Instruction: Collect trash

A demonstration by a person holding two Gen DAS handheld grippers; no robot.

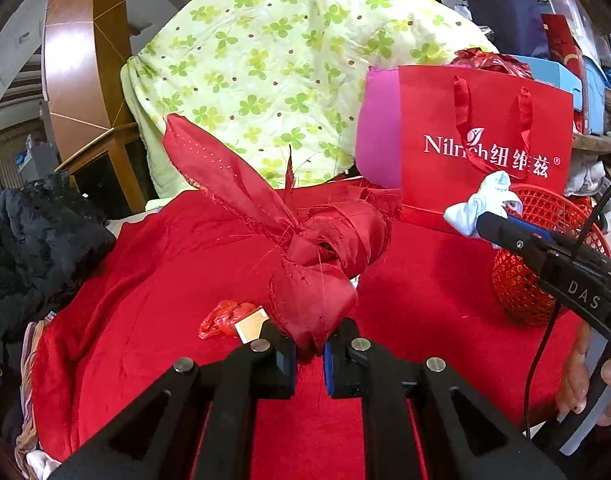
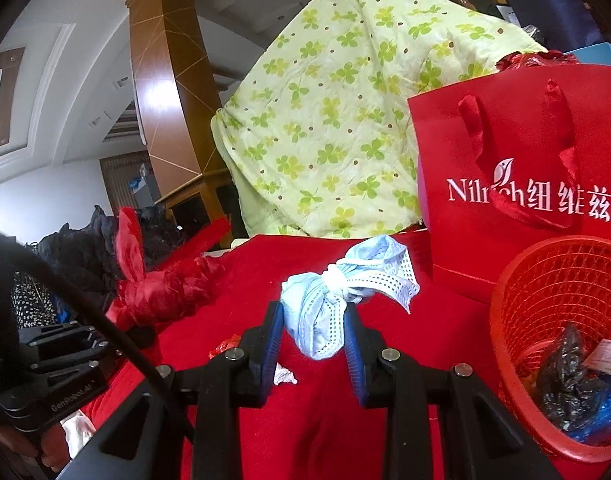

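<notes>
My left gripper (image 1: 309,350) is shut on a knotted dark red cloth scrap (image 1: 305,256) and holds it above the red tablecloth (image 1: 165,280); the scrap also shows in the right wrist view (image 2: 165,292). My right gripper (image 2: 313,340) is shut on a knotted light blue cloth bundle (image 2: 329,304), held just left of the red mesh trash basket (image 2: 545,280). The basket holds black and blue plastic bags (image 2: 573,388). In the left wrist view the blue bundle (image 1: 481,204) hangs in front of the basket (image 1: 521,284).
A crumpled red wrapper (image 1: 221,318) and a small tan card (image 1: 251,324) lie on the cloth. A white scrap (image 2: 283,376) lies near my right fingers. A red Nilrich paper bag (image 2: 517,168) and a clover-print quilt (image 2: 337,120) stand behind. Dark clothes (image 1: 37,232) pile at left.
</notes>
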